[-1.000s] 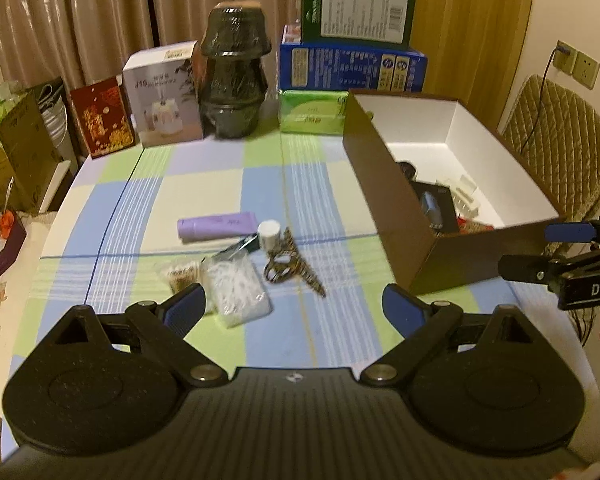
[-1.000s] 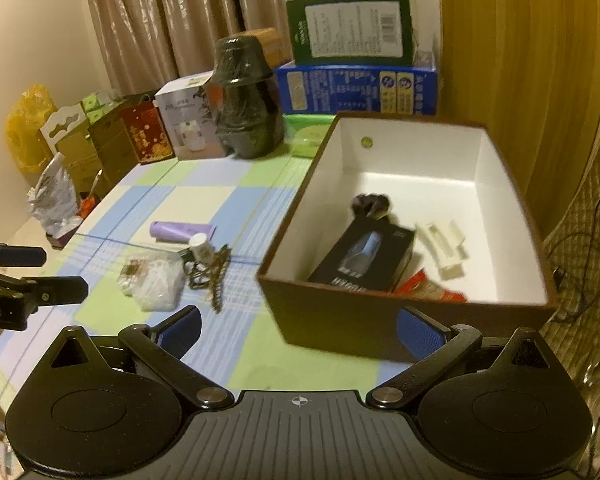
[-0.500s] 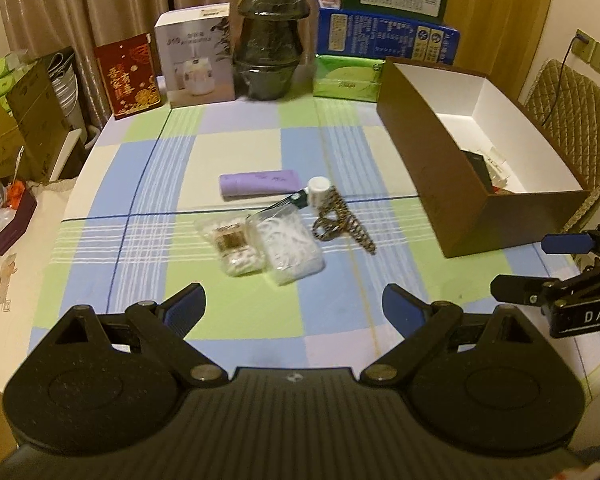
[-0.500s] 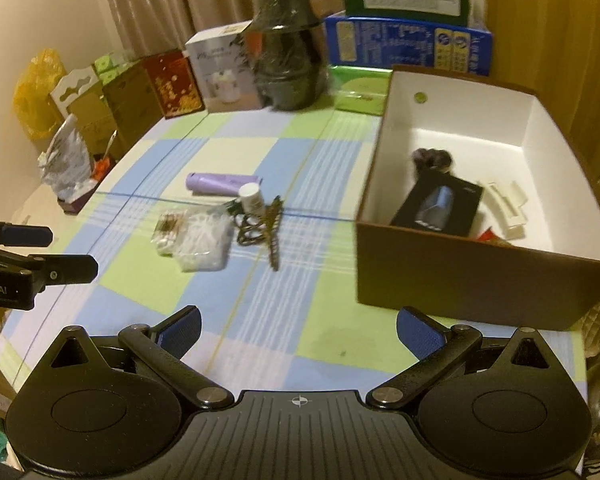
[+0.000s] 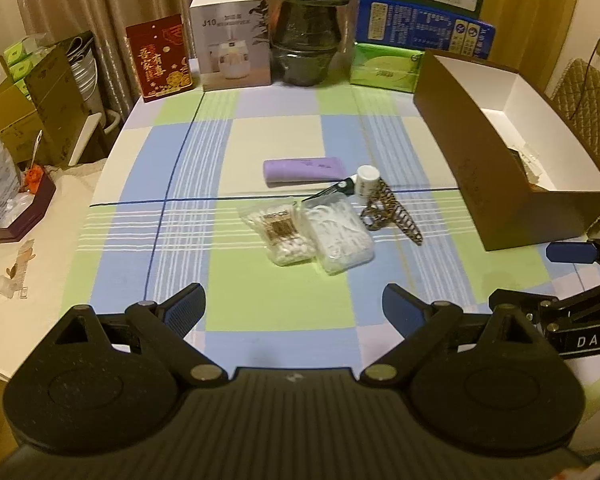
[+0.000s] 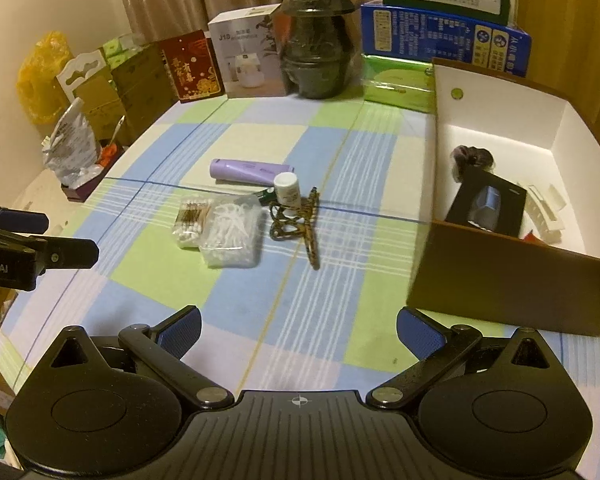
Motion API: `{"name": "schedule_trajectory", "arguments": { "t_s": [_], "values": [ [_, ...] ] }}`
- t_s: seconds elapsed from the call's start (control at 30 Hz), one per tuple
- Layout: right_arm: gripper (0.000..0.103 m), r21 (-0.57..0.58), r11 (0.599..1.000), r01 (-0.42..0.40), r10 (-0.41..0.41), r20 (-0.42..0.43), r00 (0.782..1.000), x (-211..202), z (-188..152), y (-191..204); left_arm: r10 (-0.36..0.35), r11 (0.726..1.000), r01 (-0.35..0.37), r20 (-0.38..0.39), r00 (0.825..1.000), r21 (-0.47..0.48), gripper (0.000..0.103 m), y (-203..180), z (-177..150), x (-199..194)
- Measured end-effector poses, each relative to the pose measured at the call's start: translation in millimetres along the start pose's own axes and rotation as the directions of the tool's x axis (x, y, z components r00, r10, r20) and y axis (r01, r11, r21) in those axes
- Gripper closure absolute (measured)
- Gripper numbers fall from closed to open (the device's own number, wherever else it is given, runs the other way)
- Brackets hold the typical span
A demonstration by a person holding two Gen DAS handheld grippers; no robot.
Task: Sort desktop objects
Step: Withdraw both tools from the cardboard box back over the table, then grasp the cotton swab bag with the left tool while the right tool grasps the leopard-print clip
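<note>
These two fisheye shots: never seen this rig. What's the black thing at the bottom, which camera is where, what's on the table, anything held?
No robot arm: a person holds a two-finger claw in each hand, each carrying a camera that looks along its fingers. The black shape at the bottom is that claw itself: left claw, right claw. Both stand open and hold nothing. Each view also catches the other claw at its edge.

On the checked tablecloth lie a purple tube, a small white bottle, a bag of cotton swabs, a bag of floss picks and a leopard-print hair clip. The brown box at right already holds a few things.
</note>
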State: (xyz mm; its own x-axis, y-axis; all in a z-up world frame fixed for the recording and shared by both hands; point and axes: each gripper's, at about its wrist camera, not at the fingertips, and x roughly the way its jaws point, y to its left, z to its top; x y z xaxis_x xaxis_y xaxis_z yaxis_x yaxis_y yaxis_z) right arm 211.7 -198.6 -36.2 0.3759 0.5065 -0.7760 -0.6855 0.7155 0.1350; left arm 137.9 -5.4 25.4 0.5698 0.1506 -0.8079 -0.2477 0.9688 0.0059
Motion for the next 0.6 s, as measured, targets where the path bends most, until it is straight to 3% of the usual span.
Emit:
{"name": "schedule_trajectory", "arguments": {
  "t_s": [0.37, 0.6],
  "values": [
    [0.002, 0.032, 0.999, -0.007, 0.007, 0.002, 1.0, 32.6, 12.5, 10.6, 0.024, 1.0, -0.023, -0.027, 0.999, 0.002, 0.01, 13.6, 9.2, 22.3],
    [0.002, 0.037, 0.999, 0.034, -0.035, 0.02, 0.999, 55.4, 24.0, 12.7, 0.025, 1.0, -0.025, -0.033, 0.999, 0.007, 0.01, 22.6, 15.8, 45.7]
  ]
}}
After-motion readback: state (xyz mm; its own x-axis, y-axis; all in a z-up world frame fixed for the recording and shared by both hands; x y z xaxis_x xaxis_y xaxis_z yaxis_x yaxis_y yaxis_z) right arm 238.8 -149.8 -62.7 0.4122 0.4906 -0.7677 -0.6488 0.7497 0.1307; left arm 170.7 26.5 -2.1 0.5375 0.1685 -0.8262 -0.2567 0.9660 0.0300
